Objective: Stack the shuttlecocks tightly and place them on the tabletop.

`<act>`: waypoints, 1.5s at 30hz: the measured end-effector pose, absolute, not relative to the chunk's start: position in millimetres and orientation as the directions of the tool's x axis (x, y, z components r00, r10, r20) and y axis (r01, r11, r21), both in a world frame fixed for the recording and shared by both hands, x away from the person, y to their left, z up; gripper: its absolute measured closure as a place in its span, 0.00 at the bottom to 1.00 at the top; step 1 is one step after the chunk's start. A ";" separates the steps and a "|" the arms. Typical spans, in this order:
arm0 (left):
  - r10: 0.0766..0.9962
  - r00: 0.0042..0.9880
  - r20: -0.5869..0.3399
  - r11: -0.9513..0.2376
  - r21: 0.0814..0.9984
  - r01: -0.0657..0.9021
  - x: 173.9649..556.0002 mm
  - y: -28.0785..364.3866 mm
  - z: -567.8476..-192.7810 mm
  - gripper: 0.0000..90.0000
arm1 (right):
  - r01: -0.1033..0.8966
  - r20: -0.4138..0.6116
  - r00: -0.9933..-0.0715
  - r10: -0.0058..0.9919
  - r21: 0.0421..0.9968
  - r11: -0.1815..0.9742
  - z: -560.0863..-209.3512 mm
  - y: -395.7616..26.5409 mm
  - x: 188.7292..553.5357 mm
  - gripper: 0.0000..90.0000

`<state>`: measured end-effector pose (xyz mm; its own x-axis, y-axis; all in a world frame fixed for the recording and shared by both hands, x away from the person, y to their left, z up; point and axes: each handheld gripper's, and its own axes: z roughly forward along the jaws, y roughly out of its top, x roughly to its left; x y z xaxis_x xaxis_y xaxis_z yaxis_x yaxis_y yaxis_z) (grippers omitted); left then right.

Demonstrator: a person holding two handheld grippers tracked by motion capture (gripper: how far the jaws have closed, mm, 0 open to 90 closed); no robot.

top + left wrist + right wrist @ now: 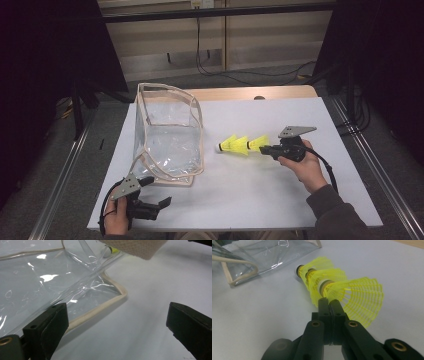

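Three yellow mesh shuttlecocks (240, 144) are nested into one row, cork ends pointing left toward a clear plastic bag (167, 140) with beige trim. My right gripper (264, 148) is shut on the skirt rim of the rearmost shuttlecock (352, 295), right of the bag. In the right gripper view its jaws (329, 305) are pressed together at the mesh edge. My left gripper (155, 192) stands open at the table's front left, beside the bag's near corner (120, 291). Nothing lies between its jaws (116, 315).
A white sheet (280, 195) covers the table, with bare room at the front and right. The bag stands upright and open-topped, and its beige rim (135, 247) hangs near the left gripper. Dark floor and metal rails flank the table.
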<state>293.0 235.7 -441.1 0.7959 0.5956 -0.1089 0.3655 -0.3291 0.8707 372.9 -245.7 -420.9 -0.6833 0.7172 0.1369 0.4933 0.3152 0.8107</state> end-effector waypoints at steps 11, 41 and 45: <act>0.597 0.795 -0.110 -0.327 0.871 0.366 292.7 236.1 -440.8 0.04 | 0.499 0.143 -0.682 0.718 0.809 0.312 -423.3 -242.9 375.6 0.99; 0.592 0.799 -0.108 -0.301 0.890 0.343 291.8 237.1 -438.3 0.04 | 0.508 0.167 -0.679 0.715 0.810 0.292 -426.8 -236.5 378.7 0.99; 0.587 0.802 -0.108 -0.299 0.892 0.339 291.8 237.4 -437.2 0.04 | 0.510 0.171 -0.679 0.714 0.809 0.291 -427.0 -234.9 379.3 0.99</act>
